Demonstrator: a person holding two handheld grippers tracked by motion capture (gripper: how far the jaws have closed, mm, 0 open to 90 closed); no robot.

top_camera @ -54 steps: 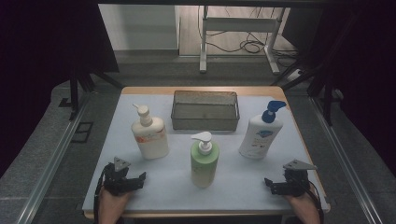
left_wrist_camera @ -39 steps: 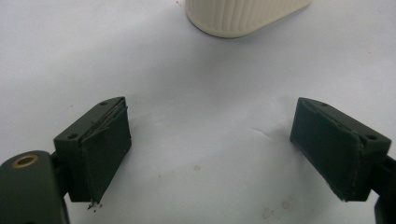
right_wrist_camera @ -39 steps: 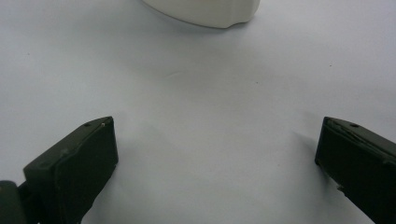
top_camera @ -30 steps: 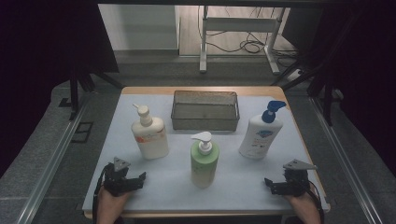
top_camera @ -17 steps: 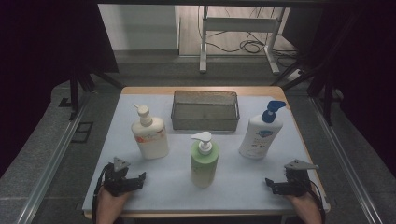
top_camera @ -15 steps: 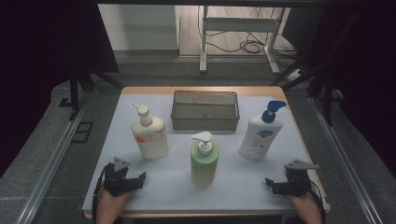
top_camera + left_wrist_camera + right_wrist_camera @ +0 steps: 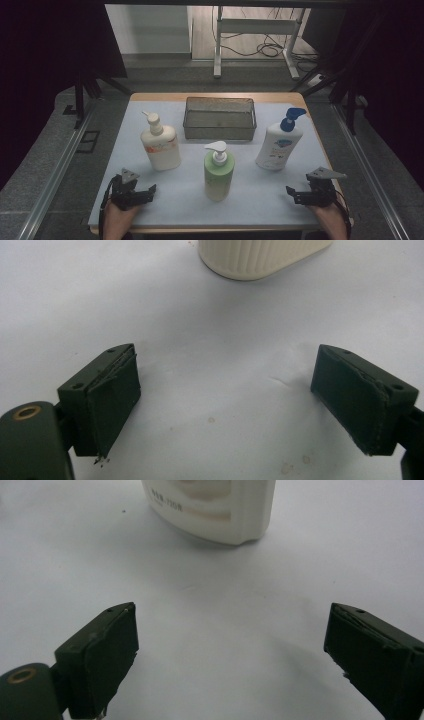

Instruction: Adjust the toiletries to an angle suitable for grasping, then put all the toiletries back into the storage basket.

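Three pump bottles stand on the white table mat (image 7: 175, 200): a cream one with an orange label (image 7: 160, 144) at left, a green one (image 7: 218, 173) in the middle front, a white one with a blue pump (image 7: 277, 142) at right. A dark wire basket (image 7: 219, 119) sits behind them. My left gripper (image 7: 145, 192) rests open at the front left, with the cream bottle's base (image 7: 260, 257) ahead of its jaws. My right gripper (image 7: 292, 195) rests open at the front right, facing the white bottle's base (image 7: 212, 510). Both hold nothing.
The table's wooden edge (image 7: 215, 96) shows at the back. Metal rails (image 7: 60, 165) run along both sides. A stand and cables (image 7: 255, 35) lie on the floor beyond. Open mat lies between the grippers and the bottles.
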